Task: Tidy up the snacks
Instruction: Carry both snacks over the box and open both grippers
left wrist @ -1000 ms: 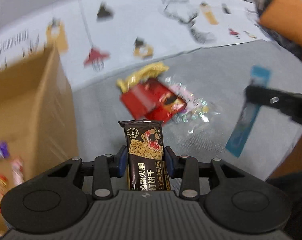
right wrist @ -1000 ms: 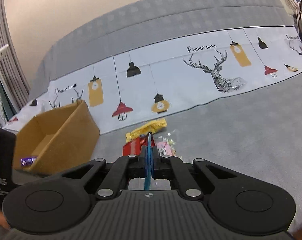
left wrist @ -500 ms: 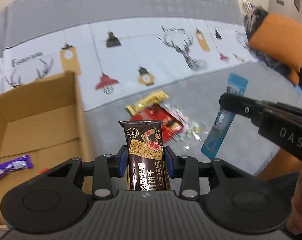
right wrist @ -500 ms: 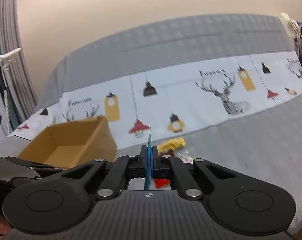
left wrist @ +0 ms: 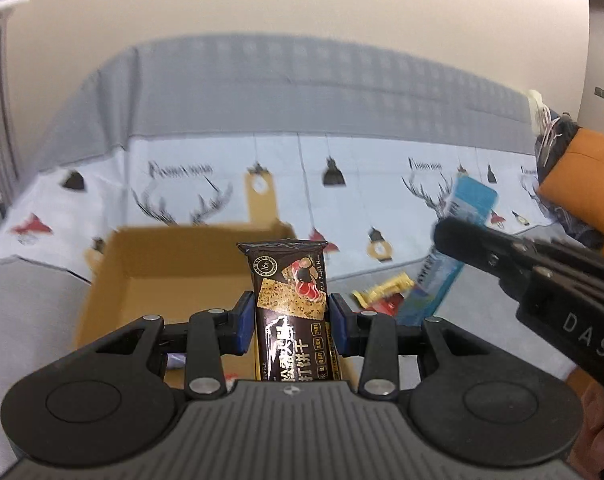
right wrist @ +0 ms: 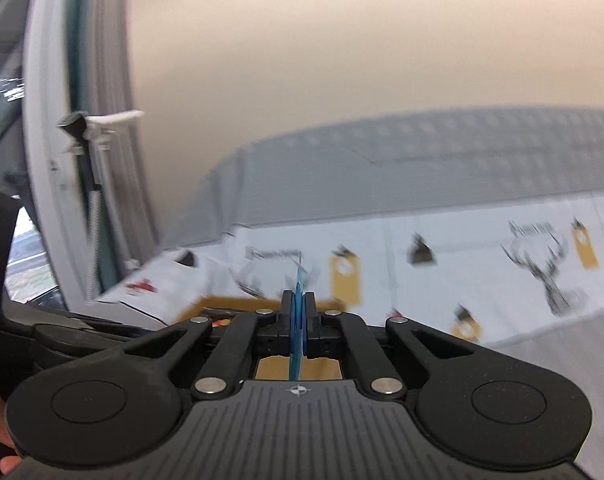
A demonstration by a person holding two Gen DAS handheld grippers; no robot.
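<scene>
While both tools are held up over the bed, a dark cracker packet [left wrist: 292, 312] is seen clamped upright between the blue pads of the left gripper [left wrist: 292, 322]. Just beyond it, an open cardboard box [left wrist: 162, 264] is parked on the grey blanket [left wrist: 26, 312]. Over on the right, a thin blue snack stick [left wrist: 445, 264] is pinched tight in the right gripper [right wrist: 298, 320], seen edge-on in its own view. Yellow and red packets [left wrist: 383, 296] are left lying further back, near the deer-print sheet [left wrist: 361, 184].
</scene>
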